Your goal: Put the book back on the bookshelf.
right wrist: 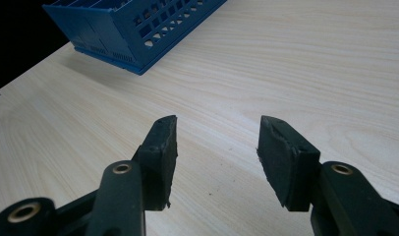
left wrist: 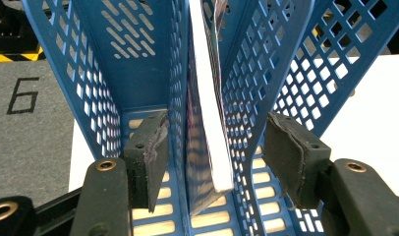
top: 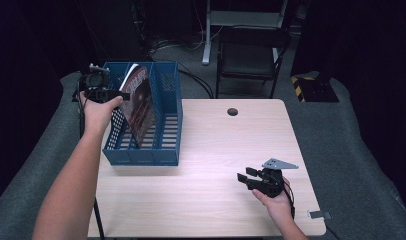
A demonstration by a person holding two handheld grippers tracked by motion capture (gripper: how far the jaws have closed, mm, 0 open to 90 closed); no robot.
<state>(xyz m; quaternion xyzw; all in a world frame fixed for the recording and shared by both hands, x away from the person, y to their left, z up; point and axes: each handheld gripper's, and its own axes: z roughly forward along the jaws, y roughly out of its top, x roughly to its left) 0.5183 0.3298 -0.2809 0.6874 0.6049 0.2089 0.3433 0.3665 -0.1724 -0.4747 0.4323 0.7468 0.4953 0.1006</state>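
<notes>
- The table point(top: 216, 165) carried a blue three-slot file rack point(top: 163, 150) at about ten o'clock from its middle; the rest of the top was bare wood.
- A magazine point(top: 140, 102) stood inside the rack, in the middle slot as far as the left gripper view showed, leaning a little against the divider, its white page edge point(left wrist: 210, 123) upright between two perforated walls.
- Judged from that, the filing looked all but done: the magazine sat down in the slot and bore its own weight on the slatted floor.
- The left tool point(top: 98, 90) hovered at the rack's nine o'clock end, jaws spread to either side of the magazine's edge, pads clear of it, so the magazine appeared released.
- What seemed left was to draw that tool back out and away from the rack.
- The right tool point(top: 258, 180) sat at about four o'clock on the table, well apart from the rack, jaws spread over bare wood and pinching nothing.
</notes>
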